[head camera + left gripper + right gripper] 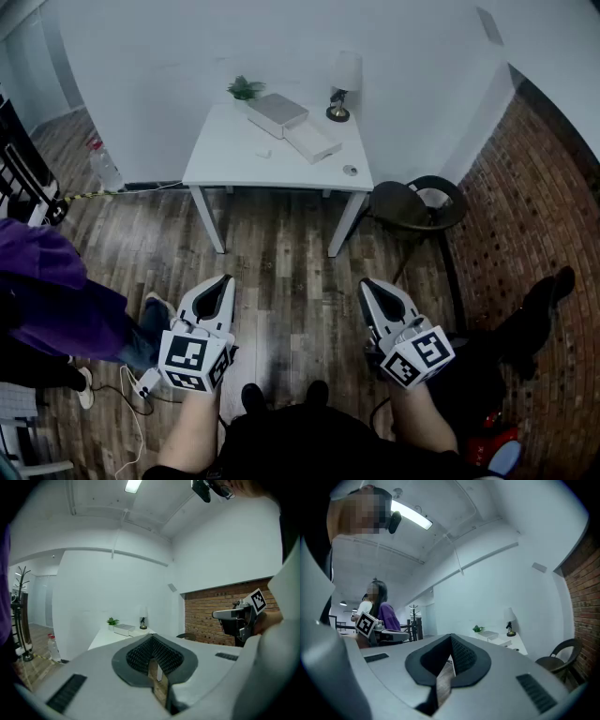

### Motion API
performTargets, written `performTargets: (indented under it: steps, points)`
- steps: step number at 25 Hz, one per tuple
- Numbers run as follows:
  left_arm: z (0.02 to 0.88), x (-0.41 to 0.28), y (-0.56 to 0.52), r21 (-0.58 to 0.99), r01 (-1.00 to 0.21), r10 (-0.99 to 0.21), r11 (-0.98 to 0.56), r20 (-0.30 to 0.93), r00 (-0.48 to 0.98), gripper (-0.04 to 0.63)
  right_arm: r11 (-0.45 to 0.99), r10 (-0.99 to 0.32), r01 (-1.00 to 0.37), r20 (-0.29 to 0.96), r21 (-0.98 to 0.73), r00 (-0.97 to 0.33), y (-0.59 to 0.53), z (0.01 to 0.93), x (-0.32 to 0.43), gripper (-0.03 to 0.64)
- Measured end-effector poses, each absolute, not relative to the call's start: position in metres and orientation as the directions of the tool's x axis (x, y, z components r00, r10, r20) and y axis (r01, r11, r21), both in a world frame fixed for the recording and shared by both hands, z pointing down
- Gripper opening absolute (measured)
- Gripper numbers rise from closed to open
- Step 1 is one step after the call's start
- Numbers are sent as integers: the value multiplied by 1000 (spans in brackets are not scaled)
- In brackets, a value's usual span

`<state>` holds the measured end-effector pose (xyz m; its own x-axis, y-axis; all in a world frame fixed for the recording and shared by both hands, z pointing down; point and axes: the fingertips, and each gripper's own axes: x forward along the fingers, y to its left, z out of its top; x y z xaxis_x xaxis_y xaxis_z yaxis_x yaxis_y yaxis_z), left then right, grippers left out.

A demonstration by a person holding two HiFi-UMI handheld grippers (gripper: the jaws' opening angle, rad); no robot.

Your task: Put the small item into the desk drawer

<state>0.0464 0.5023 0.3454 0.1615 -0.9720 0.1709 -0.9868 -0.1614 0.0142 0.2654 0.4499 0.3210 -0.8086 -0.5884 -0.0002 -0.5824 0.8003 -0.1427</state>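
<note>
Two claws are held low over the floor [291, 272] in the head view, left claw [221, 281] and right claw [367, 285], well apart from the desk [223, 157]. A small round item [350, 170] is seen near the desk's front right corner, apart from a white box [277, 114]. Left gripper view: jaws closed together, nothing held. Right gripper view: jaws likewise closed, empty.

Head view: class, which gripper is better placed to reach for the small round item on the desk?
Probably the right gripper: the small round item lies near the white desk's right front corner, on its side. The left gripper would reach across. Both are shut, empty and well short of it.
</note>
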Motion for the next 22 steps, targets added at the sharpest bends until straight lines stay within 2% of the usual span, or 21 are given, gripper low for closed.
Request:
performTargets:
  steps: [13,22]
  points:
    - [350,30,486,23,-986,-969,-165,185,166,9,802,-581,-577,23,-155,-813,437,330,249,2]
    - [362,-30,519,25,-982,-962,-186,201,187,9,803,-579,-574,14,-161,-815,464,332,181,2]
